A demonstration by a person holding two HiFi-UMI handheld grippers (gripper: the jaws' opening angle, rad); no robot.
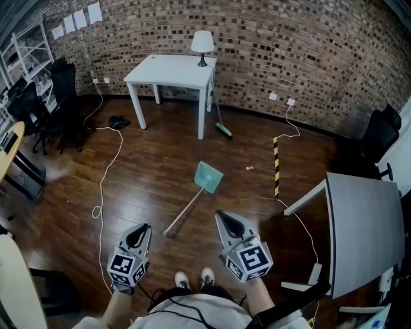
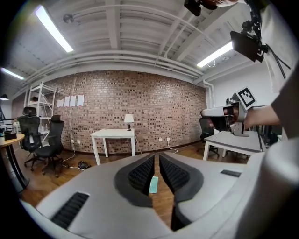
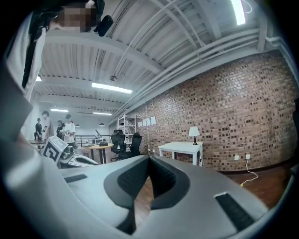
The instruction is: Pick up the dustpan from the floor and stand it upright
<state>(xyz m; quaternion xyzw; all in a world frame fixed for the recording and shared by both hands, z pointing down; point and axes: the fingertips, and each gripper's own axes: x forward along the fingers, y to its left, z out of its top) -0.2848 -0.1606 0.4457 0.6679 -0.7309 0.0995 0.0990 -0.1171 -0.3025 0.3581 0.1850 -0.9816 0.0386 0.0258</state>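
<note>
- Left gripper (image 1: 142, 230) — jaws a sliver apart, empty; right gripper (image 1: 222, 216) jaws pressed together, empty.
- Teal dustpan (image 1: 209, 176) lies flat on the dark wood floor (image 1: 148, 173) ahead of both.
- White table (image 1: 170, 71) — against the brick wall (image 1: 289, 45).

matt plastic dustpan (image 1: 209, 175), glossy wood floor (image 1: 148, 160) (smooth)

Counts:
- 2 grippers: left hand-held gripper (image 1: 145, 227), right hand-held gripper (image 1: 220, 214)
- 1 dustpan (image 1: 209, 176)
- 1 broom (image 1: 223, 130)
- 2 counters: white counter (image 1: 172, 69), grey counter (image 1: 359, 225)
- 1 lamp (image 1: 202, 44)
- black office chairs (image 1: 64, 80): at least 3
- 4 paper sheets (image 1: 80, 19) on the wall
- 1 striped floor strip (image 1: 276, 164)
- 2 shoes (image 1: 182, 279)
</note>
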